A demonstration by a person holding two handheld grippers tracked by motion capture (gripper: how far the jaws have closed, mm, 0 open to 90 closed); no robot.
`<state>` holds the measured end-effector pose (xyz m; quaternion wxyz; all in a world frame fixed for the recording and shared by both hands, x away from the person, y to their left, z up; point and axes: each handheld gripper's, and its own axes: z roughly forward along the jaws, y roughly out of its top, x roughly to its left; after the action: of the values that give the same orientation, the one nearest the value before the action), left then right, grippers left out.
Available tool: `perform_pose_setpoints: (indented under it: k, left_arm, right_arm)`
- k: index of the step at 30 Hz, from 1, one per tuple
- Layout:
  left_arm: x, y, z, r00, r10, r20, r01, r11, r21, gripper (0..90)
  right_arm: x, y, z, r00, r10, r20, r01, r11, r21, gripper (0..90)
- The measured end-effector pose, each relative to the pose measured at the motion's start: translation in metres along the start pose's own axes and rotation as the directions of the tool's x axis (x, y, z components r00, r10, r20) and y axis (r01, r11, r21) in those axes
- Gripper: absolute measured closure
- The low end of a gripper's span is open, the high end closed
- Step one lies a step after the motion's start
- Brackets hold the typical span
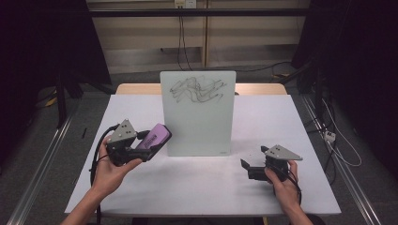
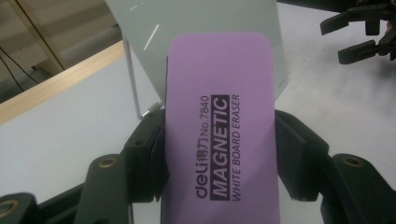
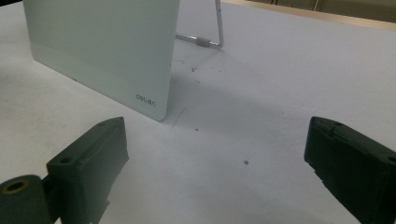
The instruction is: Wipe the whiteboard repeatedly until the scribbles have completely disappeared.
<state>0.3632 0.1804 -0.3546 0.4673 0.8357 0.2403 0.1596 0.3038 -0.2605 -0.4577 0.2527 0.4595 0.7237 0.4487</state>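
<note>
The whiteboard is standing upright in the middle of the high view, blocking any straight path from the near half of the table to the far half, while open strips of tabletop are lying to its left and right. In the lower left, the left gripper is clamping a purple eraser just beside the whiteboard's lower left corner, narrowing the passage there. In the lower right, the right gripper, jaws spread wide, is sitting well apart from the whiteboard, and in the right gripper view a wire stand is sticking out behind the whiteboard.
</note>
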Motion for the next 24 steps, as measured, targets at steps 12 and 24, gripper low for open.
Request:
perform_pose_setpoints:
  k: [12,24]
  left_arm:
    - [-0.001,0.030,0.005,0.9972,0.073,-0.016,-0.073,0.9972,-0.016,40.8]
    - [-0.007,0.052,0.018,0.9924,0.123,-0.003,-0.123,0.9924,-0.003,40.8]
  right_arm:
    - [0.001,0.000,0.000,1.0000,-0.001,-0.006,0.001,1.0000,0.001,6.3]
    - [0.001,0.000,-0.001,0.9999,-0.001,-0.013,0.001,1.0000,-0.002,6.2]
